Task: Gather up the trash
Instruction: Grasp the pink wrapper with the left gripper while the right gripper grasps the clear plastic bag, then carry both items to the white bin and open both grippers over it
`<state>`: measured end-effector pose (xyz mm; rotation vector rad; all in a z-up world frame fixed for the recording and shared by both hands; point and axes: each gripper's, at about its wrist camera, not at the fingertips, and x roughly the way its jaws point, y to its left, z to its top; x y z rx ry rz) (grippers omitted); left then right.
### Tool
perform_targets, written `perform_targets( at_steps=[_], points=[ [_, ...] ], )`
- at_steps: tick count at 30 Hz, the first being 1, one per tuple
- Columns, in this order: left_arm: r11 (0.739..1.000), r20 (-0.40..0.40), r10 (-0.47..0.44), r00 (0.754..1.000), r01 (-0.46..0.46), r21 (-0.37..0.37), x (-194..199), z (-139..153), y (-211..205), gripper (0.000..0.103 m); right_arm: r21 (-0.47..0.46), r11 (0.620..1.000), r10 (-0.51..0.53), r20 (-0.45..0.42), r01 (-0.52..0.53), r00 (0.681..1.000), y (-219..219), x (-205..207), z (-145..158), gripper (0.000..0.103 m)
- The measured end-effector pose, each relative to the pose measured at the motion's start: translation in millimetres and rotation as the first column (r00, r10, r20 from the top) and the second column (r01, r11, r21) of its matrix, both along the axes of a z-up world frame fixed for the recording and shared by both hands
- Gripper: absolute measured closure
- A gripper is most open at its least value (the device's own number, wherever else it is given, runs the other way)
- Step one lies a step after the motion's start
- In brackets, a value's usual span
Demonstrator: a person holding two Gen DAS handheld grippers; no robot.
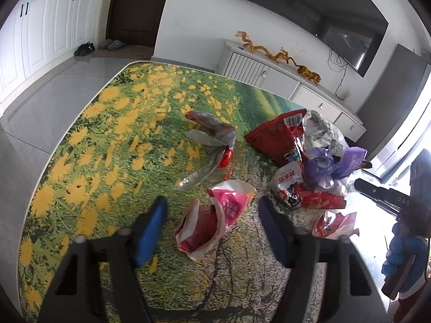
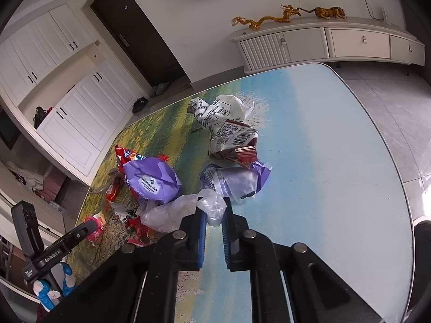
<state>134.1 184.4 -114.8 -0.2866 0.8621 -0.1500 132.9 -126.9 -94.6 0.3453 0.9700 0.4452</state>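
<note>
The right gripper (image 2: pixel 214 215) had its fingers (image 2: pixel 200 222) clenched on a clear plastic bag (image 2: pixel 175 212) at lower centre, purple wrappers (image 2: pixel 153 180) just beyond. The left gripper (image 1: pixel 212 210) was spread wide, a pink-and-red wrapper (image 1: pixel 212 220) lying between its fingers on the counter (image 1: pixel 94 140).

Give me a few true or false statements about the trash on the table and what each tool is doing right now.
1. The right tool is pinching a clear plastic bag. True.
2. The left tool is shut on a wrapper. False: it is open, hovering over the pink wrapper.
3. A purple bag lies among the trash. True.
4. All the trash is on the floor. False: it lies on the table.
5. Dragon figures stand on the cabinet. True.
</note>
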Motion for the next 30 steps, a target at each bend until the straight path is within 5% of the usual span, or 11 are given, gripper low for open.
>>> perform_targets(
  at_steps=[6,30],
  points=[
    [1.0,-0.011,-0.005,1.0,0.005,-0.023,-1,-2,-1,0.076,0.008,1.0,-0.004,0.042,0.004,0.999,-4,-8,12,0.097],
    [0.998,0.154,-0.047,0.987,0.041,0.044,-83,75,-40,0.078,0.049,0.988,-0.156,0.227,0.149,0.961,-81,-105,79,0.097]
  ],
)
